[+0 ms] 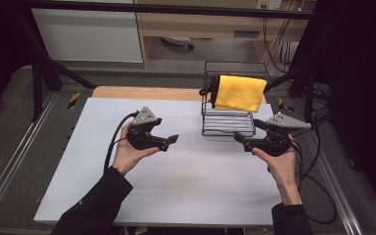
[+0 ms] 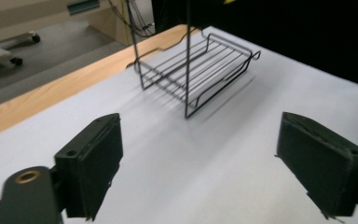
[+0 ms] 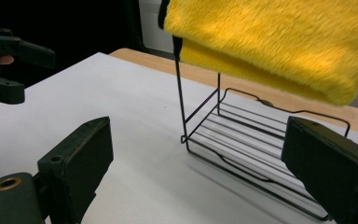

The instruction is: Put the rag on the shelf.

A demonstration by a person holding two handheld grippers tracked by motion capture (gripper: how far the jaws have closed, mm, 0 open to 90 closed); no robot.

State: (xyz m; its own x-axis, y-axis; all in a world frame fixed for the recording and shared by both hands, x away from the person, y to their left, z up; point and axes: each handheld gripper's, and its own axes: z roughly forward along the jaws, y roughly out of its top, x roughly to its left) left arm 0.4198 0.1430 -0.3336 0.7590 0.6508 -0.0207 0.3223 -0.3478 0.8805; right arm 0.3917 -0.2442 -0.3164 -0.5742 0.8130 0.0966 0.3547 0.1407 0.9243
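A folded yellow towel (image 1: 238,92) lies on the top tier of a black wire rack (image 1: 227,122) at the back right of the white table; in the right gripper view the towel (image 3: 279,42) hangs above the bare lower shelf (image 3: 251,144). My left gripper (image 1: 172,141) hovers open over the table's middle, left of the rack, pointing towards the rack (image 2: 196,70). My right gripper (image 1: 240,138) is open too, just right of the rack's front, pointing left. Neither holds anything.
The white table top (image 1: 186,186) has a wooden strip (image 1: 147,93) along its far edge. Black frame posts (image 1: 39,78) stand at the back corners. Cables (image 1: 318,161) trail off the right side.
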